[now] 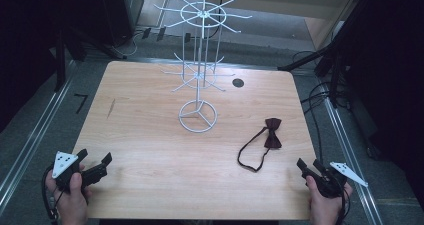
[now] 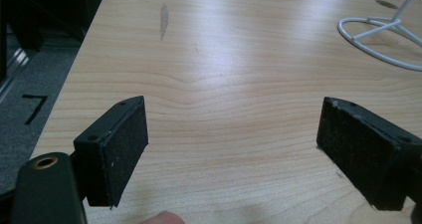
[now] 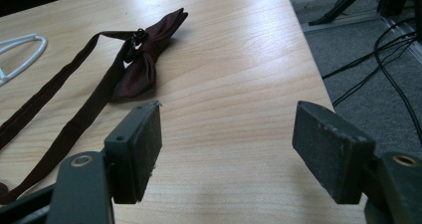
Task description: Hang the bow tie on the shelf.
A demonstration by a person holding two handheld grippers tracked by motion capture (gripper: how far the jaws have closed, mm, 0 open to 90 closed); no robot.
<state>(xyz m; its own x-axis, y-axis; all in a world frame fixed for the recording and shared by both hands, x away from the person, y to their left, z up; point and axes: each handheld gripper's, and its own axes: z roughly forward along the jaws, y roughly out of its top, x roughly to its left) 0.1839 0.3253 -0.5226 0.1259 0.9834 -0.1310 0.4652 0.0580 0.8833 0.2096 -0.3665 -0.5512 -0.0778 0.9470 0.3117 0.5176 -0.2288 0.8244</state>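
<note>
High view: one white wire display stand point(image 1: 199, 85), one dark red bow tie with strap point(image 1: 272, 133) and two grippers, left gripper point(image 1: 95, 164), right gripper point(image 1: 310, 166), on a light wooden table point(image 1: 150, 135). Left gripper view: jaws apart, empty. Right gripper view: jaws apart beside the bow tie point(image 3: 144, 59); grey floor, black cables point(image 3: 378, 69)
</note>
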